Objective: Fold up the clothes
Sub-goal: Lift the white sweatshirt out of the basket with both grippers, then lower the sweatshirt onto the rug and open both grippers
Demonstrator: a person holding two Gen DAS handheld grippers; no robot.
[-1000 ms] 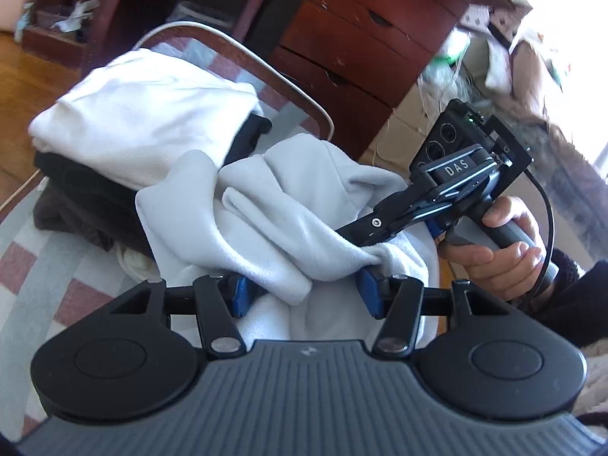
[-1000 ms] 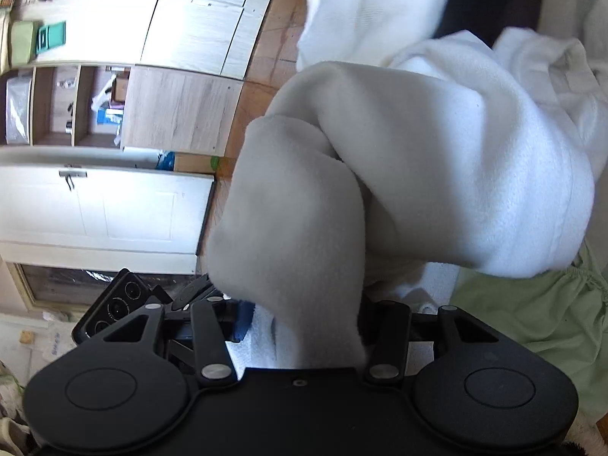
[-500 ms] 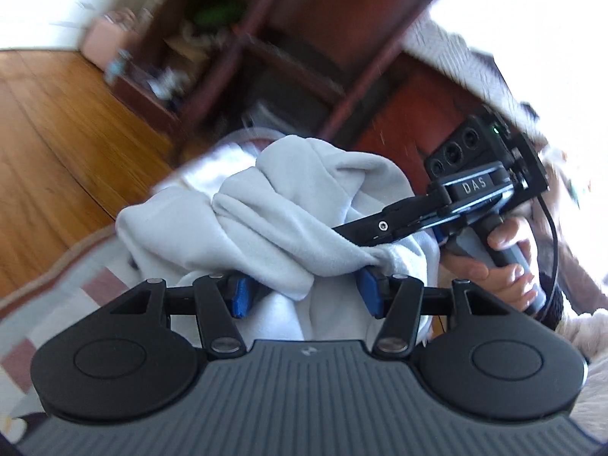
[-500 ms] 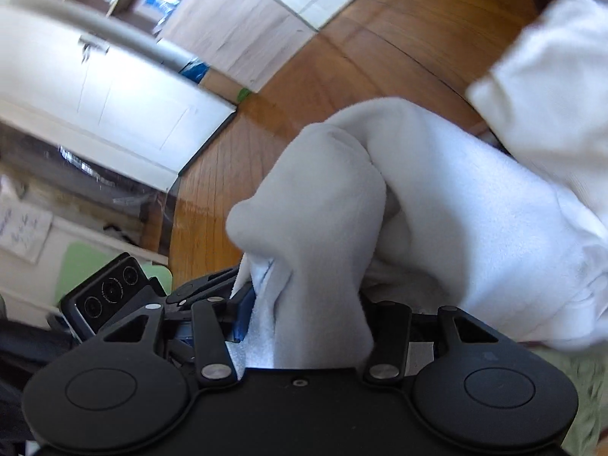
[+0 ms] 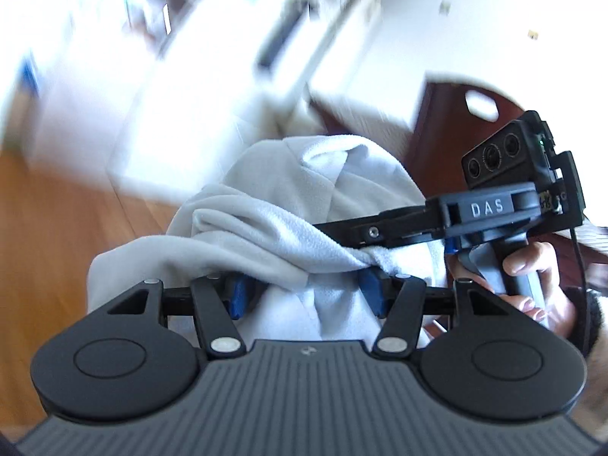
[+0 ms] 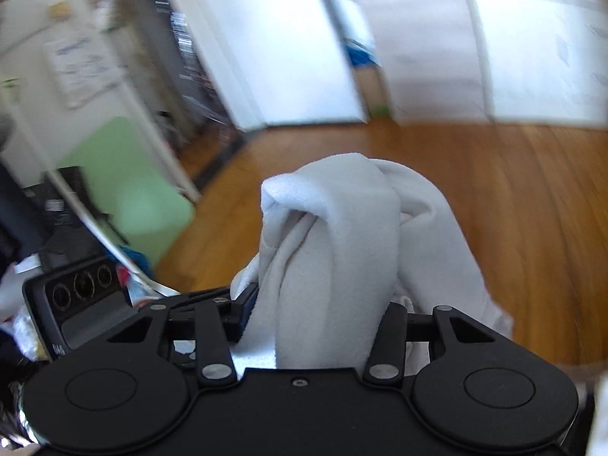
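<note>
Both grippers lifting the grey fleece garment (image 5: 288, 205) clear of the laundry pile.

Wood floor (image 6: 513, 205) is now showing below where the pile was a second ago, so it's being carried off to spread out; folding isn't starting yet. The garment is hanging bunched, no clean edge showing. Left gripper (image 5: 304, 292) is clamping a fold; right gripper (image 6: 323, 319) is closing tighter on a thick wad beside it. Dark wooden chair back (image 5: 448, 114) sitting near; floor ahead looking open.
</note>
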